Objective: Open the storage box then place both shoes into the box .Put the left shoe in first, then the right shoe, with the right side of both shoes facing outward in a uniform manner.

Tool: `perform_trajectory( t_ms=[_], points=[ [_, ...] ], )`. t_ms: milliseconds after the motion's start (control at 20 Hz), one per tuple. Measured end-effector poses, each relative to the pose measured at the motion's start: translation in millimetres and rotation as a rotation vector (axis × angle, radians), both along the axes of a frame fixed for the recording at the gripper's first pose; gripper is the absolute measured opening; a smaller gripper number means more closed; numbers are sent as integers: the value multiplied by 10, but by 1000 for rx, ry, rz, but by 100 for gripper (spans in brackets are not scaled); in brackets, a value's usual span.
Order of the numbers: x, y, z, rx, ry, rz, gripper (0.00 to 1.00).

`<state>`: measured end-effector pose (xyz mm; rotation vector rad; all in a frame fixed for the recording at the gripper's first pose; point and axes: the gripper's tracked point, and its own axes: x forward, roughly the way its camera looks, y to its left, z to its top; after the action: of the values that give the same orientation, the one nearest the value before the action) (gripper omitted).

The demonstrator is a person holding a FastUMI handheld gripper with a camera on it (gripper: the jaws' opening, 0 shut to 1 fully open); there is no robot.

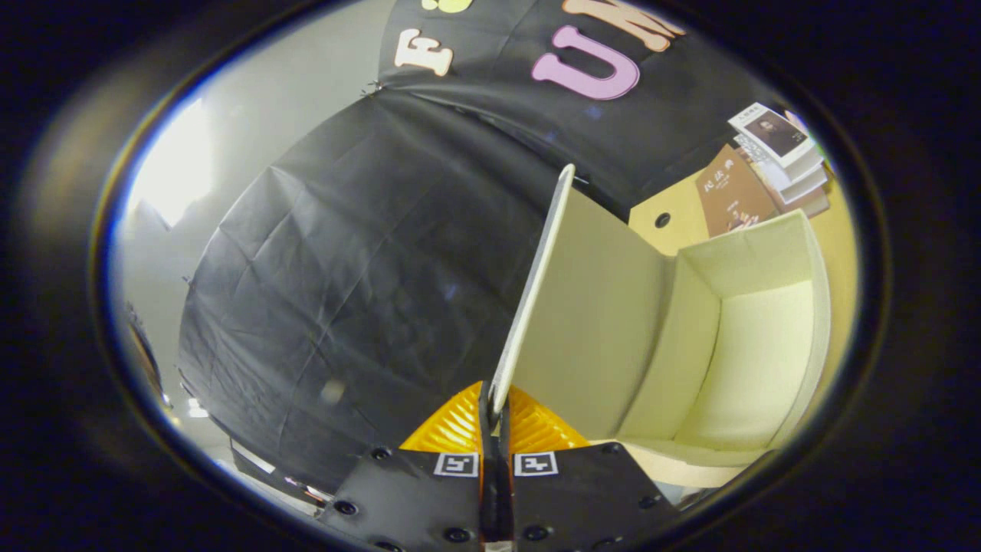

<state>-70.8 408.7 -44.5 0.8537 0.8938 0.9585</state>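
Gripper view: the gripper [496, 420] has its two fingers closed almost together, pinching the edge of the cream cardboard lid flap [582, 307] of the storage box [766, 337]. The flap stands raised, running from between the fingers away ahead. The box's open, pale interior lies ahead and to the right of the fingers, resting on a yellow table [839, 222]. Beyond the box, stacked books [782, 153] sit on that table.
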Motion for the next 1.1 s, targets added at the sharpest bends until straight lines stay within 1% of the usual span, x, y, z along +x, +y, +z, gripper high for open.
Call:
perform_trajectory(
  t_ms=[350, 500, 650, 750, 900, 1050, 1100],
  points=[
    [-74, 739, -187, -51, -43, 53, 3],
    [-106, 943, -301, -81, -79, 75, 13],
    [-102, 924, -420, -142, -143, 83, 36],
    [-135, 871, -425, -150, -176, 84, 52],
    [-33, 615, -454, -216, -276, 37, 76],
    [125, 233, -468, -294, -367, -16, 99],
    [170, 112, -488, -316, -391, -37, 99]
  ],
)
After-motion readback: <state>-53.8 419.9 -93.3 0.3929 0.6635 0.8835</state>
